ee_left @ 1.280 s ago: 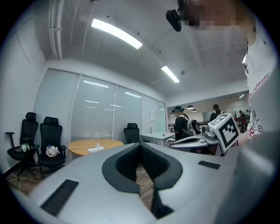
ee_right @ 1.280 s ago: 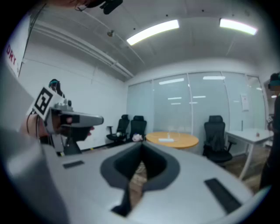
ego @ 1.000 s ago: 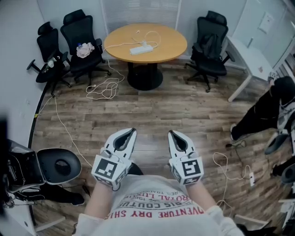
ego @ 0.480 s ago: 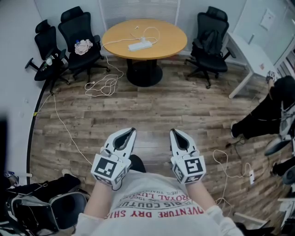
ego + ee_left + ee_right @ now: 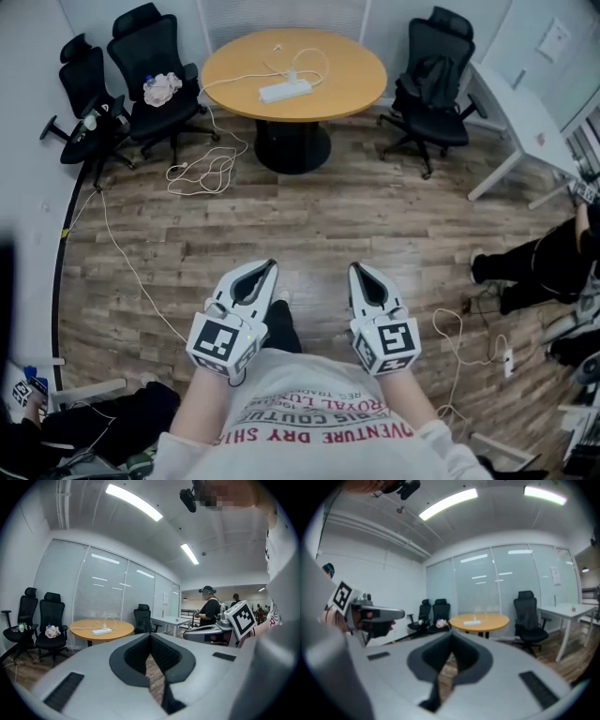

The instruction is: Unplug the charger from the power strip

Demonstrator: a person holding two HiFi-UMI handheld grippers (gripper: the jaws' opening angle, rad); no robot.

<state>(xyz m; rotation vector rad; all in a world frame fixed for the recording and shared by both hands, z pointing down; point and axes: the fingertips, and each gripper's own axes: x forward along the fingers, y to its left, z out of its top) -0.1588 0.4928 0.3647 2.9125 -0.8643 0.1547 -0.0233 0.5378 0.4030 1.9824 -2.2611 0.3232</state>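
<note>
Left gripper (image 5: pixel 266 271) and right gripper (image 5: pixel 356 272) had advanced toward the table (image 5: pixel 347 80), jaws pressed together, empty; next: reach strip (image 5: pixel 284 91), open.

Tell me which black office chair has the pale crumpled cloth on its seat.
The chair just left of the round table, second from the left in the head view: the cloth lies on its seat. The other two carry none.

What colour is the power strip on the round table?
White. The power strip shows best in the head view.
</note>
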